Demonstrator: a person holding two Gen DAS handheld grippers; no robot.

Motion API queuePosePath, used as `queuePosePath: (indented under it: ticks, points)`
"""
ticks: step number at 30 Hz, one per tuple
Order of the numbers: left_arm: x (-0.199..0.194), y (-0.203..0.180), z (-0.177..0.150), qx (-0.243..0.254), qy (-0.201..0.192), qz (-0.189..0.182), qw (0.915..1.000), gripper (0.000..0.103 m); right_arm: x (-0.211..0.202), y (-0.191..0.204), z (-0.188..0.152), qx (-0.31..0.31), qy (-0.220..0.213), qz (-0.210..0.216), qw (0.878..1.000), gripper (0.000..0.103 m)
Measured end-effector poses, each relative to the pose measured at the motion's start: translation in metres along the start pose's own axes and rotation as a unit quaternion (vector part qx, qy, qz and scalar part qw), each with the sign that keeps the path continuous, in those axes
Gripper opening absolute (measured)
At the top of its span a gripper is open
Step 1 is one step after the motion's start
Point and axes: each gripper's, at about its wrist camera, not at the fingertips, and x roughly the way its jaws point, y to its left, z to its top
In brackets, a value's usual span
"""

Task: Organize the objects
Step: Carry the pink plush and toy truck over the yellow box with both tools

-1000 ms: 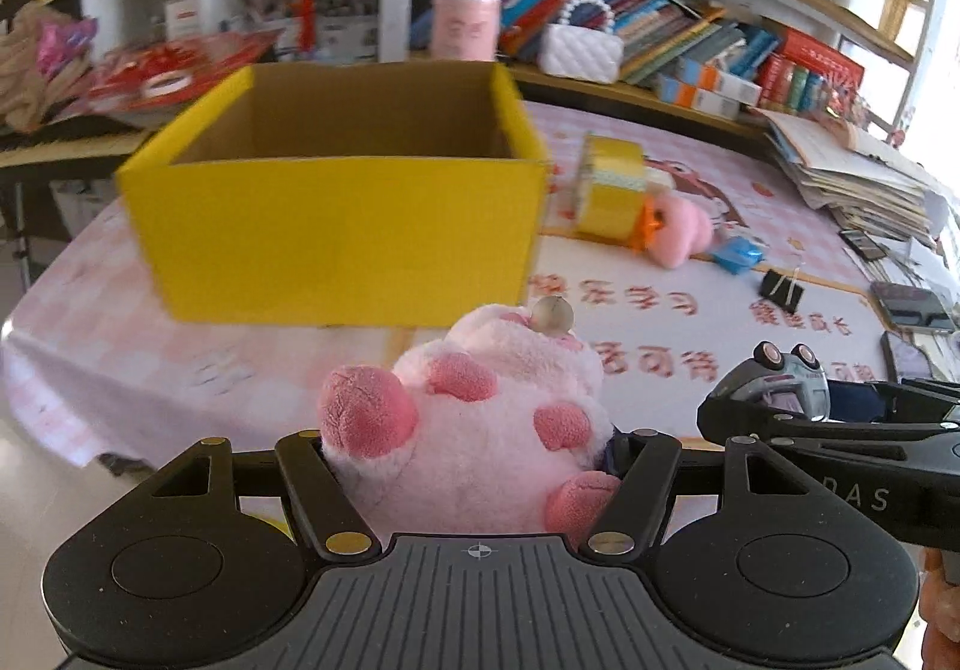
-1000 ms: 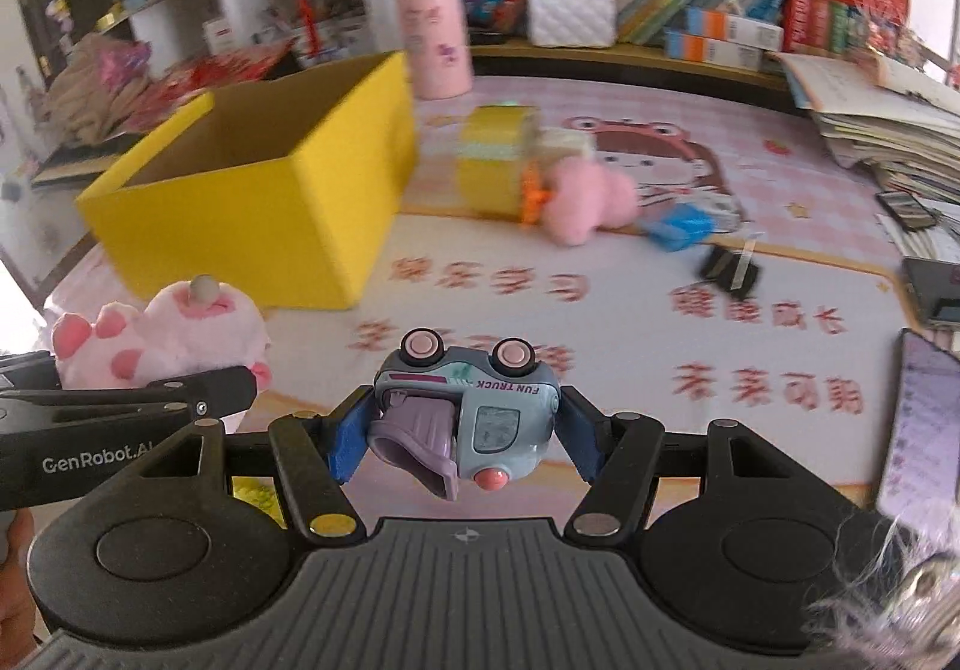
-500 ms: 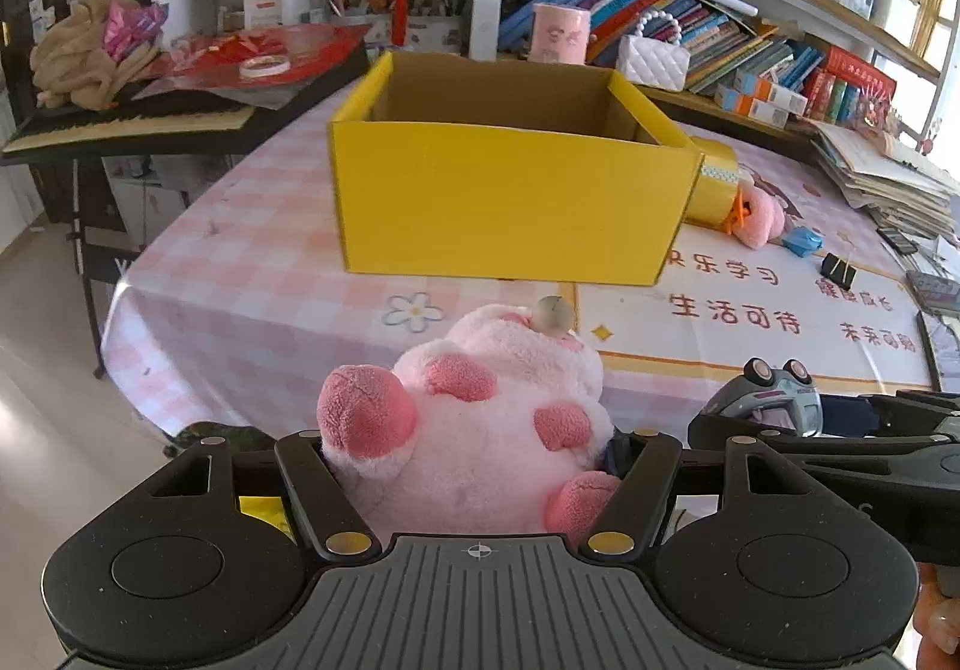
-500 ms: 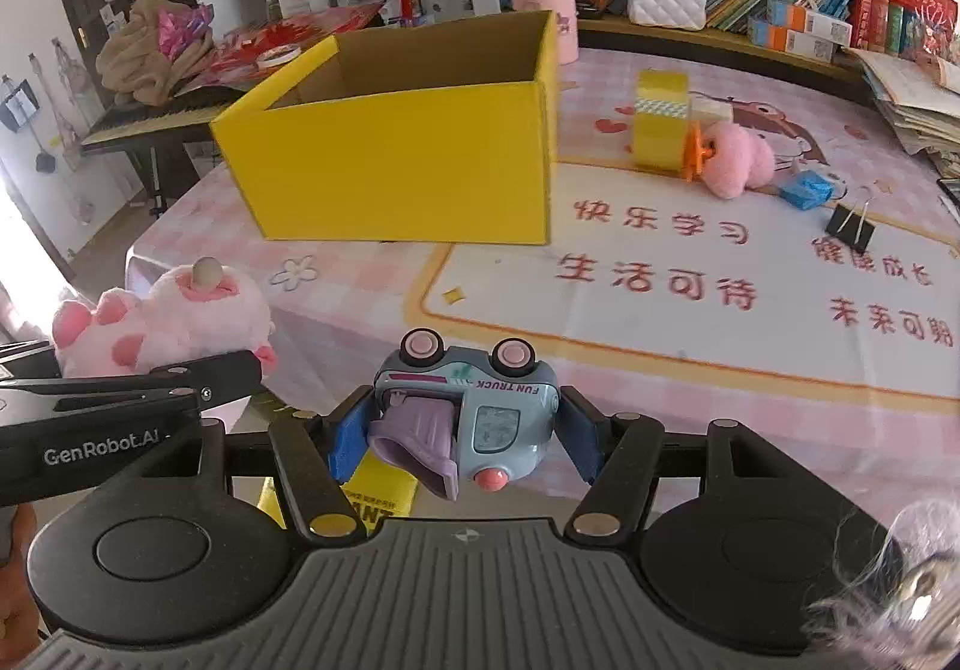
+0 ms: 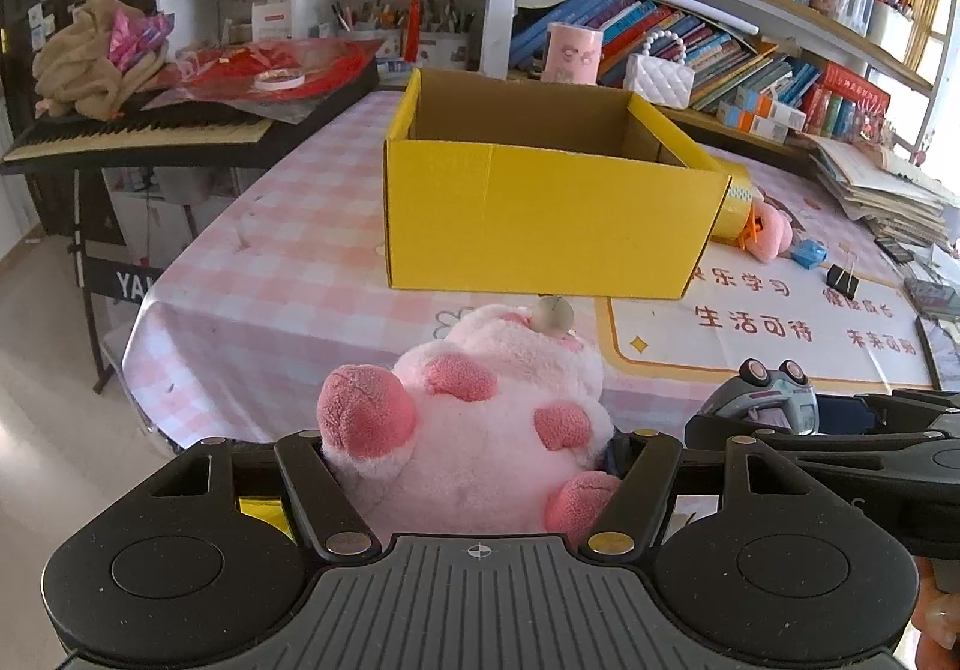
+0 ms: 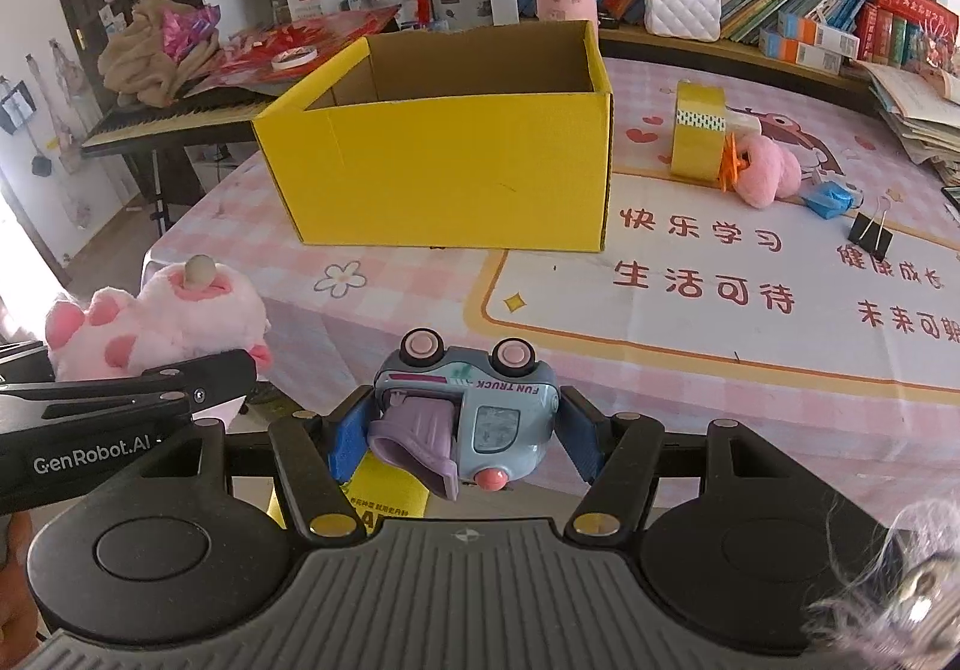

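My left gripper (image 5: 474, 454) is shut on a pink plush toy (image 5: 480, 418), held off the near edge of the table. The plush also shows at the left of the right wrist view (image 6: 156, 322). My right gripper (image 6: 462, 424) is shut on a small blue toy truck (image 6: 474, 406), held upside down; the truck also shows in the left wrist view (image 5: 768, 394). An open yellow cardboard box (image 5: 540, 202) stands on the pink checked table, beyond both grippers; it also shows in the right wrist view (image 6: 450, 159). Its visible inside looks empty.
A yellow tape roll (image 6: 699, 129), a pink fluffy toy (image 6: 768, 172), a blue wrapped item (image 6: 831, 199) and a black binder clip (image 6: 870, 235) lie right of the box. A keyboard (image 5: 144, 135) stands left of the table. Bookshelves (image 5: 720, 39) line the back.
Both grippers have pulled back from the box toward the near table edge, each still holding its toy. The box now looks farther away.
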Motion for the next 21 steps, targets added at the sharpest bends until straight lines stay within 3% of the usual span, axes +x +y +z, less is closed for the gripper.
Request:
queuePosePath:
  ticks: [21]
  points:
    - [0.004, 0.014, 0.015, 0.007, -0.025, -0.020, 0.9995, 0.068, 0.007, 0.005, 0.017, 0.005, -0.011, -0.018, 1.000, 0.062]
